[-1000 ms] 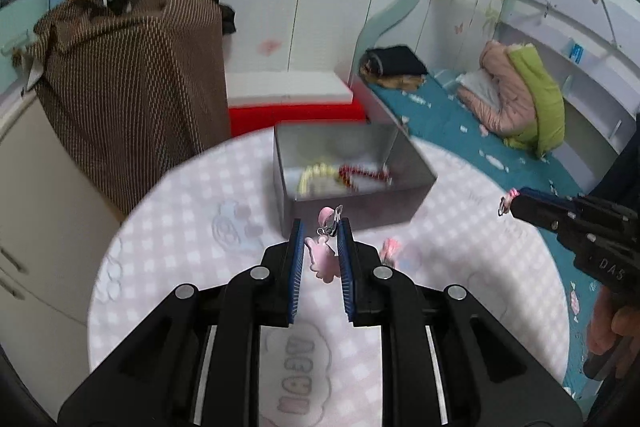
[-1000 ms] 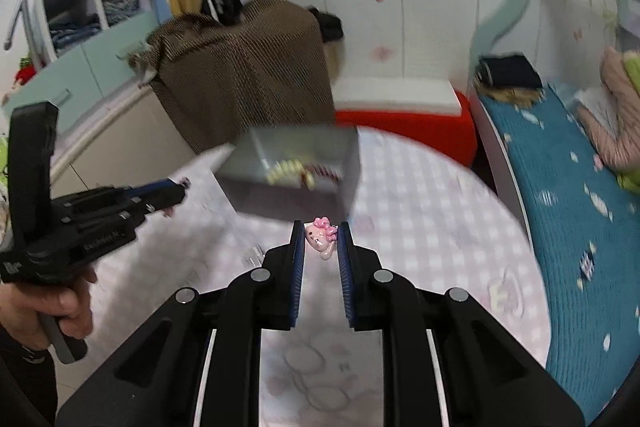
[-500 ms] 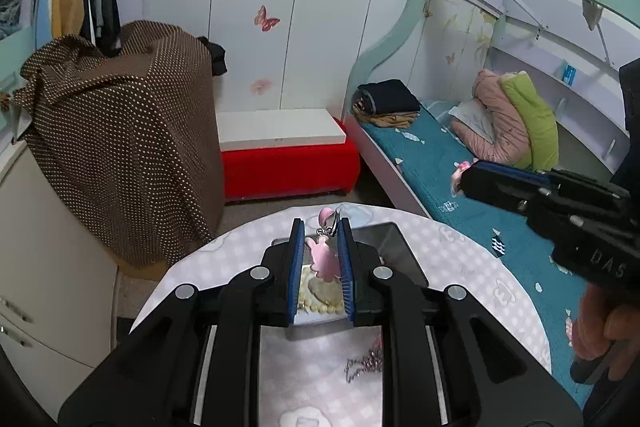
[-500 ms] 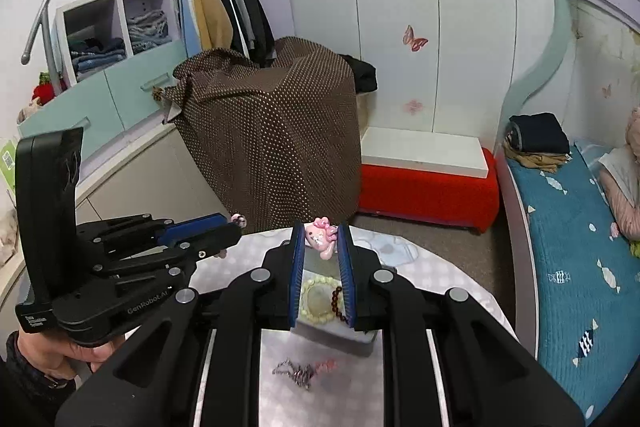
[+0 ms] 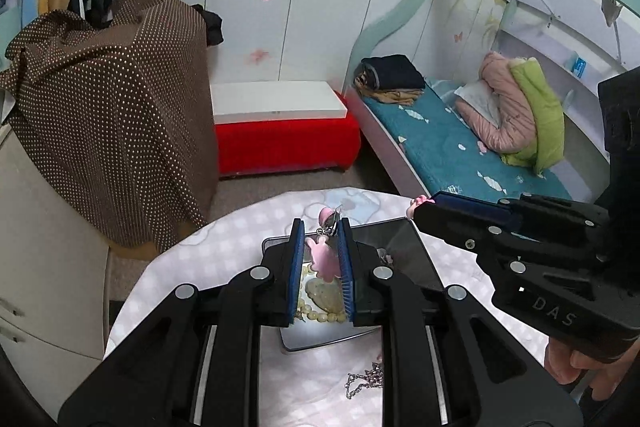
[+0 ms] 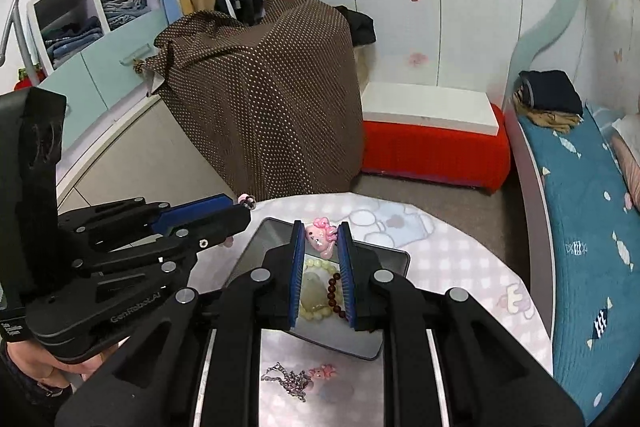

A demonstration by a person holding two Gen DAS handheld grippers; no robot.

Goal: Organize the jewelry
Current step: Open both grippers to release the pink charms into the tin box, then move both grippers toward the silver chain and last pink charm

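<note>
Your left gripper (image 5: pixel 319 259) is closed on a pink charm (image 5: pixel 322 257) with a small metal clasp, at the centre of the left view, and your right gripper (image 6: pixel 322 245) is closed on a pink bear charm (image 6: pixel 320 237) at the centre of the right view. Both hang over the open metal box (image 6: pixel 394 259) in the lower middle of each frame, so the step in hand looks like dropping the charms in.

Lower each gripper until the charm is below the rim of the box before you part the fingers, and release one at a time; the two grippers sit close together and could knock each other. Aim for bare floor beside the cream bead bracelet (image 6: pixel 316 291) and the dark red bead bracelet (image 6: pixel 335 287) that already lie in the box.

On the round table (image 6: pixel 460 259), near the bottom of the frame just in front of the box, a silver chain (image 6: pixel 290 381) and another pink charm (image 6: pixel 322 373) are not yet put away. Nothing blocks the box opening except your own fingers, which hide part of it.
</note>
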